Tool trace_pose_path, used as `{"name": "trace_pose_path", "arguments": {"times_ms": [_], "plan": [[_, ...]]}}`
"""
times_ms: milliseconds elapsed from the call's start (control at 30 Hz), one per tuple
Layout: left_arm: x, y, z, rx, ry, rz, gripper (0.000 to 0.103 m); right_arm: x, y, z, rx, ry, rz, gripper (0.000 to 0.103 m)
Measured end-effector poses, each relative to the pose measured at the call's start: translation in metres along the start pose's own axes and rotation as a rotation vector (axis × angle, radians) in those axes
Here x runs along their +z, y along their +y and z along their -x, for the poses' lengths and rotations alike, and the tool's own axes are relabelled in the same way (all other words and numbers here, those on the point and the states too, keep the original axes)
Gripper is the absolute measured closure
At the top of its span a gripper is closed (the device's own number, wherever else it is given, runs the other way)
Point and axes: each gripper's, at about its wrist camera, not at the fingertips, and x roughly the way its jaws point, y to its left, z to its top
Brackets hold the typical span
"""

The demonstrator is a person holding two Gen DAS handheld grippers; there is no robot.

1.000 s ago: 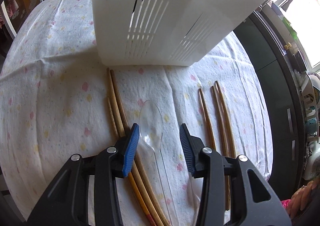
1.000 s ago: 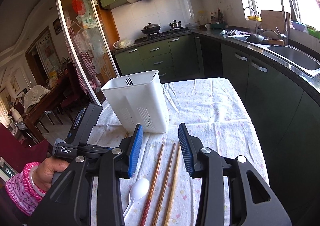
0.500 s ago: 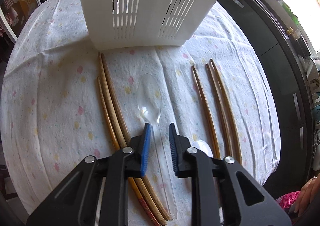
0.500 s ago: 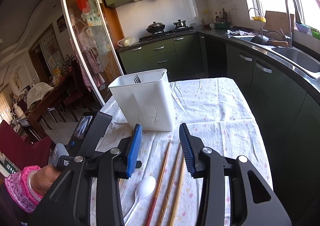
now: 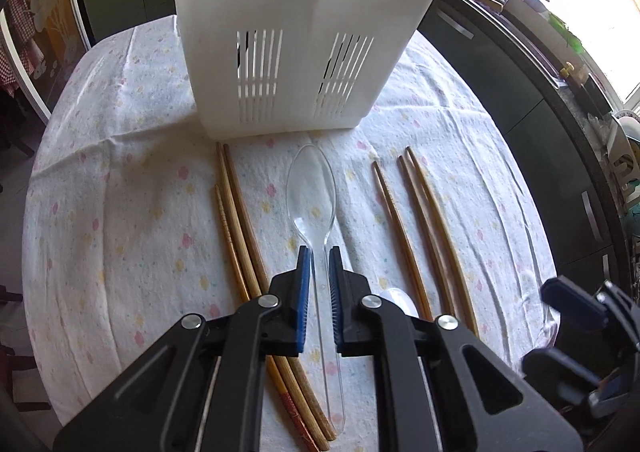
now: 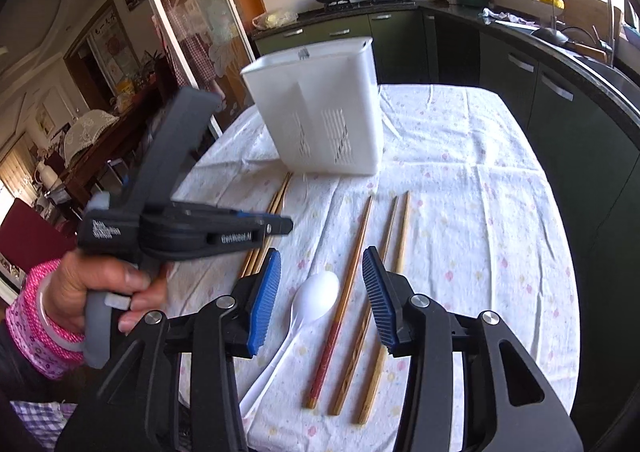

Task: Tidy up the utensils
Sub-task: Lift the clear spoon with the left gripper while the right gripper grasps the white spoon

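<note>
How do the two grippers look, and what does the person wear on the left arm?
Both the left gripper and the right gripper have black angular plastic arms with silver screws and ribbed blue pads. The left one carries white lettering and a grey handle. The left sleeve is pink with a small floral print.

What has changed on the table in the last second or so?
The left gripper has closed on the handle of the clear plastic spoon; a second ago its jaws stood wide on either side of it. The right gripper has dipped toward the white spoon, its jaws opening a little, nothing between the pads. The chopsticks and white caddy stayed put.
</note>
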Motion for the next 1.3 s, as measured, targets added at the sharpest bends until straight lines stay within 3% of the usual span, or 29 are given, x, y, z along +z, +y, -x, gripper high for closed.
{"name": "trace_pose_path", "arguments": {"times_ms": [167, 433, 700, 833, 900, 933, 1300], "plan": [[-0.003, 0.0, 0.023, -0.009, -0.068, -0.014, 0.094, -0.027, 0.017, -0.044, -0.025, 0.123, 0.009, 0.07], [-0.013, 0.001, 0.05, -0.039, -0.155, -0.031, 0.094, -0.033, 0.025, -0.074, -0.076, 0.189, -0.008, 0.074], [-0.02, -0.003, 0.062, -0.07, -0.211, -0.054, 0.095, -0.024, 0.021, -0.084, -0.101, 0.144, -0.042, 0.076], [-0.022, -0.004, 0.064, -0.084, -0.224, -0.057, 0.095, -0.016, 0.026, -0.092, -0.11, 0.117, -0.022, 0.064], [-0.023, -0.003, 0.066, -0.094, -0.232, -0.059, 0.095, -0.013, 0.029, -0.096, -0.135, 0.097, -0.007, 0.064], [-0.023, -0.003, 0.067, -0.095, -0.238, -0.06, 0.095, -0.015, 0.032, -0.096, -0.161, 0.089, 0.002, 0.072], [-0.027, -0.004, 0.079, -0.11, -0.295, -0.087, 0.095, -0.014, 0.01, -0.077, -0.073, 0.045, -0.08, 0.08]]}}
